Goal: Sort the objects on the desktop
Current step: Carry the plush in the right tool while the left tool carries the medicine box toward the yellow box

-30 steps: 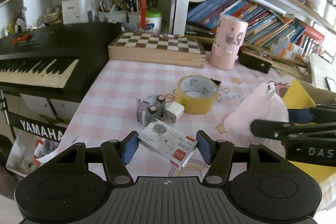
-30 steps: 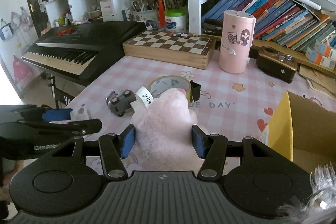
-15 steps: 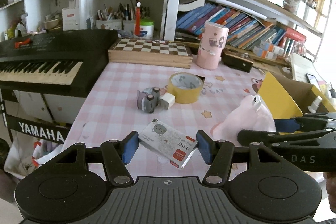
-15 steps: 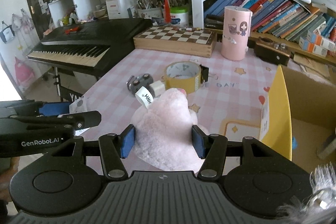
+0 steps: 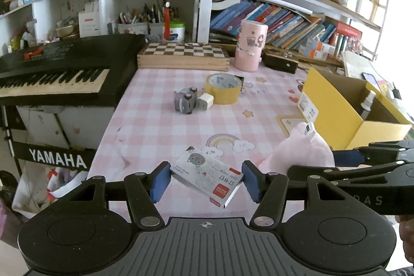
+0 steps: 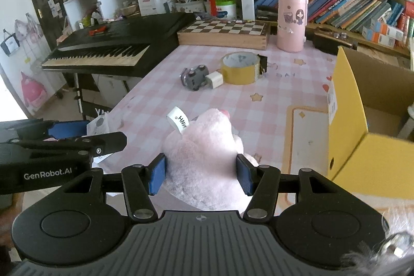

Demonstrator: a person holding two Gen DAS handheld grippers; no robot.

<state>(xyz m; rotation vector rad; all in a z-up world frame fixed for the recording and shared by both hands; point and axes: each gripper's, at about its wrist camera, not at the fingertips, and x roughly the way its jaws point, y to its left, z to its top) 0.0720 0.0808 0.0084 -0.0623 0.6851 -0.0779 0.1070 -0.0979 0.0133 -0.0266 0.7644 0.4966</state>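
Observation:
My left gripper (image 5: 205, 180) is shut on a small white staples box (image 5: 207, 176) with a cat picture and a red label, held above the near edge of the pink checked table. My right gripper (image 6: 201, 176) is shut on a pink plush toy (image 6: 204, 149) with a white tag, held above the table; the toy also shows in the left wrist view (image 5: 300, 149). A yellow cardboard box (image 6: 362, 126) stands open on the right, with a small spray bottle (image 5: 366, 102) inside. A tape roll (image 6: 240, 67), a grey toy car (image 6: 194, 75) and a white charger (image 6: 214, 79) lie mid-table.
A black keyboard (image 5: 51, 69) sits at the left. A chessboard box (image 5: 183, 56), a pink cylinder (image 5: 251, 44) and a dark case (image 5: 280, 64) stand at the back below crowded bookshelves. The table's left edge drops off next to the keyboard stand.
Both grippers have pulled back and up from the table with their objects still held. The tape, car and charger now look farther away, and the yellow box has come into fuller view.

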